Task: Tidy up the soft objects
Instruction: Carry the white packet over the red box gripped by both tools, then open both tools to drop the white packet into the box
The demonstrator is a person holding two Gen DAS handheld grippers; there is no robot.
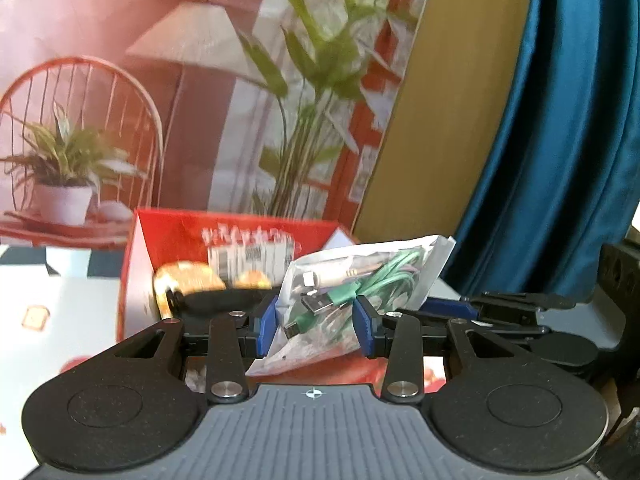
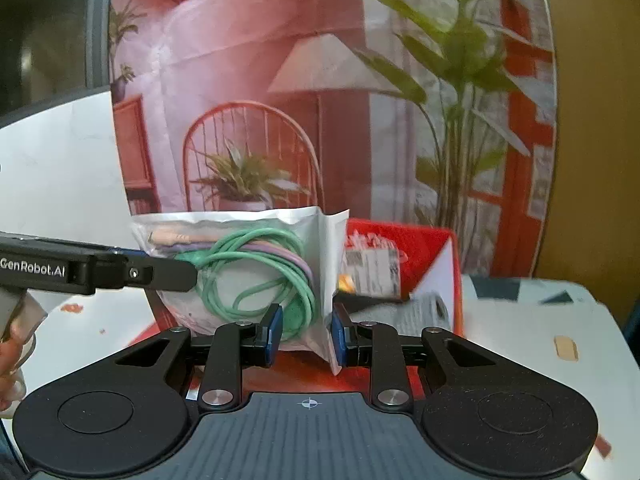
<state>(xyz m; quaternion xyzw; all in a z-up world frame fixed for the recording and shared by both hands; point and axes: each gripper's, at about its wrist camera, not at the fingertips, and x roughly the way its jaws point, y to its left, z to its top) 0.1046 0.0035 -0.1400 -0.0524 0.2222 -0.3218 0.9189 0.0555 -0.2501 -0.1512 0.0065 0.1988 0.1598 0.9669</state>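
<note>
Item: clear plastic bag (image 2: 248,272) of coiled green and purple cables, with plug ends seen through the film. Location: held up in the air between both grippers, in front of a red box (image 2: 420,256) on the white table (image 2: 520,320). Left gripper (image 1: 316,320): closed on one end of the bag. Right gripper (image 2: 306,332): closed on the bag's folded edge. Handling, as judged: light, limp, slippery film; contents shift and sag. Best taken at the seams or a bunched corner, supported at both ends.

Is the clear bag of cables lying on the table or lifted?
Lifted: both hand-held grippers, left and right, pinch the clear bag of cables above the red box.
</note>
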